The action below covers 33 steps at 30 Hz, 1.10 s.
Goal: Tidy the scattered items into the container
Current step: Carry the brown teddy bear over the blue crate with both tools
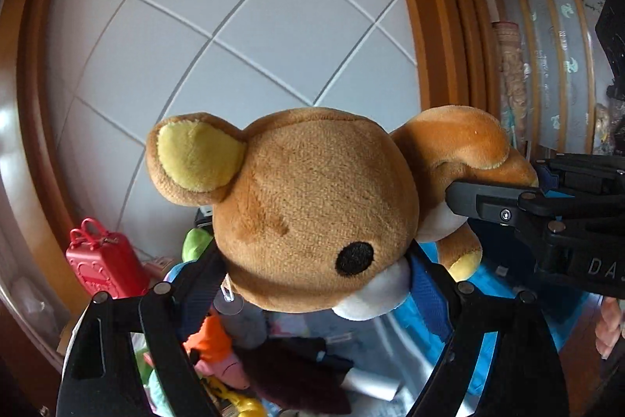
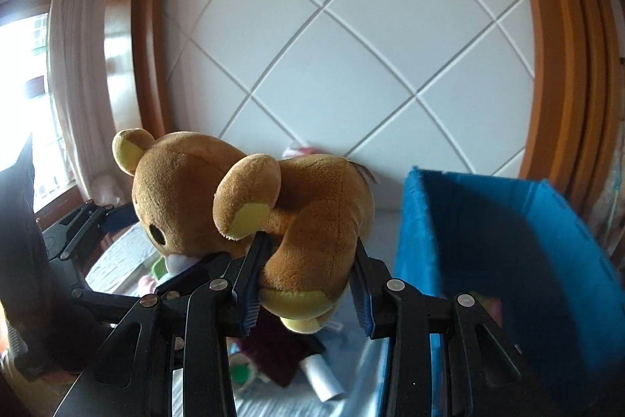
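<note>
A brown plush bear with yellow ear linings hangs in the air, held between both grippers. My left gripper is shut on its wide head, with a blue pad against each side. My right gripper is shut on the bear's body near the rump. From the left wrist view, the right gripper comes in from the right edge. In the right wrist view, the left gripper clamps the head at the left. The blue fabric container stands open to the right of the bear.
Below the bear lie scattered toys: a red toy suitcase, a green plush, a maroon cloth, a yellow chain and a white roll. A white quilted panel in a wooden frame rises behind. A hand shows at the right edge.
</note>
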{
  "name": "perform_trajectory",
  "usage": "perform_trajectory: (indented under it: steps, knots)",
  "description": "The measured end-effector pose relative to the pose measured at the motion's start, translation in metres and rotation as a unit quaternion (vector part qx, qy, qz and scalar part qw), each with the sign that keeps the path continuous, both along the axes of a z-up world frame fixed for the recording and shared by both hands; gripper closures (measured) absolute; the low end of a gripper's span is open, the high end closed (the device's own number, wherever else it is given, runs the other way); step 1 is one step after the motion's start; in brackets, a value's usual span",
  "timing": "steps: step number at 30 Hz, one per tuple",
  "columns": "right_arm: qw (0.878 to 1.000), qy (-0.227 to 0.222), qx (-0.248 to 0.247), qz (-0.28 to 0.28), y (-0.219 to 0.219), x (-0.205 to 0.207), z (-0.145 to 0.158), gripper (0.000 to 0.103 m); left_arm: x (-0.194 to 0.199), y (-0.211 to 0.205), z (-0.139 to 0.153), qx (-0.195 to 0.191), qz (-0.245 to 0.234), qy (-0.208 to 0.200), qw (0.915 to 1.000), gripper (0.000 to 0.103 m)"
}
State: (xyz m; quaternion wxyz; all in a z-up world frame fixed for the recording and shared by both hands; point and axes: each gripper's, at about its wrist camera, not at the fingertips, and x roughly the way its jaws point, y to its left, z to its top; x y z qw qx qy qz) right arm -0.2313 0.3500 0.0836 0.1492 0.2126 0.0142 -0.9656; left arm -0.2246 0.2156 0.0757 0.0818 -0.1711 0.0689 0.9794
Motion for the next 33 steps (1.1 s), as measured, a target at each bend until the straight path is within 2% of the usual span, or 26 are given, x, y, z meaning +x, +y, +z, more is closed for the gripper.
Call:
perform_trajectory:
  steps: [4, 8, 12, 15, 18, 21, 25, 33]
  knots:
    - [0.999, 0.011, 0.017, -0.035, 0.080, -0.002, 0.025, 0.065, -0.017, 0.084, 0.023, -0.007, -0.029, -0.002, 0.9995, 0.016]
    - [0.999, -0.022, 0.027, -0.035, 0.171, -0.030, 0.030, 0.065, -0.040, 0.176, 0.032, -0.029, -0.033, -0.021, 0.9988, 0.016]
    - [0.996, -0.086, 0.034, -0.017, 0.245, -0.072, 0.017, 0.065, -0.080, 0.246, 0.019, -0.030, -0.027, -0.097, 0.9944, 0.016]
    - [0.991, -0.125, 0.047, -0.003, 0.279, -0.101, 0.001, 0.065, -0.114, 0.276, 0.003, -0.021, -0.011, -0.170, 0.9852, 0.016]
    - [0.985, -0.163, 0.055, 0.016, 0.299, -0.129, -0.014, 0.065, -0.145, 0.293, -0.010, -0.011, 0.004, -0.244, 0.9697, 0.016]
    - [0.974, -0.220, 0.048, 0.039, 0.313, -0.152, -0.039, 0.065, -0.160, 0.303, -0.035, -0.009, 0.018, -0.317, 0.9482, 0.016]
    - [0.950, -0.304, 0.052, 0.056, 0.322, -0.178, -0.091, 0.065, -0.172, 0.318, -0.081, -0.016, 0.029, -0.393, 0.9188, 0.016]
    - [0.893, -0.441, 0.062, 0.065, 0.325, -0.217, -0.192, 0.065, -0.192, 0.339, -0.174, -0.053, 0.028, -0.498, 0.8652, 0.016]
